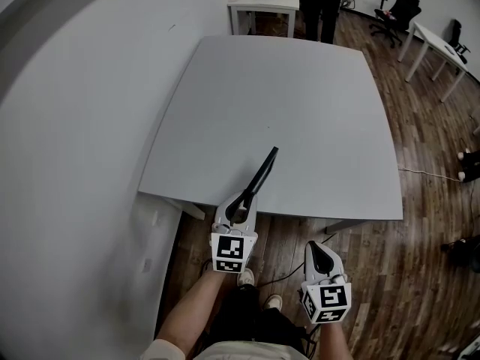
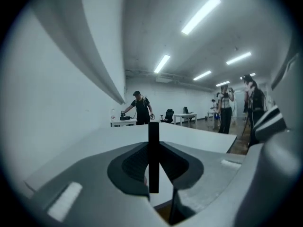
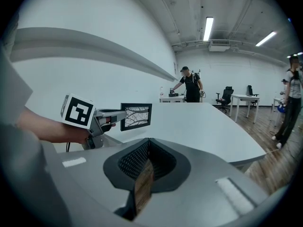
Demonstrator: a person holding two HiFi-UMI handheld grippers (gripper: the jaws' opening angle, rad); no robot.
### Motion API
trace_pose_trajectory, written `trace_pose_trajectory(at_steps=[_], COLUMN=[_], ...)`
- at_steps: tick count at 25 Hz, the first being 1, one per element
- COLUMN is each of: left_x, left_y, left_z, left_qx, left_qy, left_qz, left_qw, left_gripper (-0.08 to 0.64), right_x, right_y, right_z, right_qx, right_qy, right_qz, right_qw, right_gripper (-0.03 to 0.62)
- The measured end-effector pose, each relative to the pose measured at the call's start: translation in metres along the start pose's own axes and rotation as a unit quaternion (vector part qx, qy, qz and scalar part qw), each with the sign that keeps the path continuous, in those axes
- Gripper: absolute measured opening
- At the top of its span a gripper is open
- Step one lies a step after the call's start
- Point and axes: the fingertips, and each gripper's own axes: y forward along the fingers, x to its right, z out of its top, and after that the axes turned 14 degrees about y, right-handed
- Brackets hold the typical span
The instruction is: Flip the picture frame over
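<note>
The black picture frame [image 1: 264,172] is held up on edge over the front part of the grey table [image 1: 300,111]. My left gripper [image 1: 241,202] is shut on its near edge. In the left gripper view the frame [image 2: 153,156] is a thin black bar between the pads. The right gripper view shows the frame's [image 3: 136,116] picture side, a branch pattern, with the left gripper [image 3: 111,116] clamped on its left edge. My right gripper [image 1: 322,252] hangs lower, off the table's front edge over the floor. Its jaws [image 3: 148,148] are shut with nothing between them.
A white wall [image 1: 67,126] runs along the table's left side. Beyond the far edge a person [image 1: 322,2] stands at a white desk [image 1: 262,2]. More desks [image 1: 439,47] and office chairs [image 1: 397,10] stand at the back right on the wood floor [image 1: 435,201].
</note>
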Motion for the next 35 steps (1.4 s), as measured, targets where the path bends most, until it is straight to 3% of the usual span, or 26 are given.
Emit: trace_pose_trajectory(at_steps=[5,9,13,19,22,28,35], left_x=[0.009,0.018,0.03,0.051,0.058,0.07,0.088], left_y=[0.005,0.009,0.014,0.016,0.017,0.018,0.014], left_z=[-0.01,-0.023,-0.037,-0.05,-0.063,-0.083,-0.108], left_qx=[-0.046,-0.078,-0.091,-0.094,-0.104,-0.129,-0.148], left_qy=[0.145,0.243,0.347,0.485,0.517,0.529,0.565], left_qz=[-0.012,-0.02,-0.035,-0.05,-0.058,-0.069,-0.09], left_qw=[0.9883,0.9666,0.9328,0.868,0.8477,0.8359,0.8068], left_gripper=[0.071,0.071,0.071,0.071,0.071,0.072,0.075], right_x=[0.005,0.008,0.012,0.017,0.018,0.021,0.026], right_y=[-0.004,-0.005,-0.005,-0.004,-0.001,0.0,0.001], right_z=[-0.002,-0.003,-0.003,-0.008,-0.008,-0.008,-0.012], right_qx=[-0.001,-0.001,-0.002,-0.005,-0.007,-0.009,-0.012], right_qy=[0.002,0.003,0.004,0.009,0.01,0.01,0.013], right_qz=[-0.004,-0.004,-0.007,-0.009,-0.01,-0.011,-0.012], right_qw=[1.0,1.0,1.0,1.0,1.0,1.0,1.0], right_gripper=[0.025,0.025,0.025,0.025,0.025,0.025,0.025])
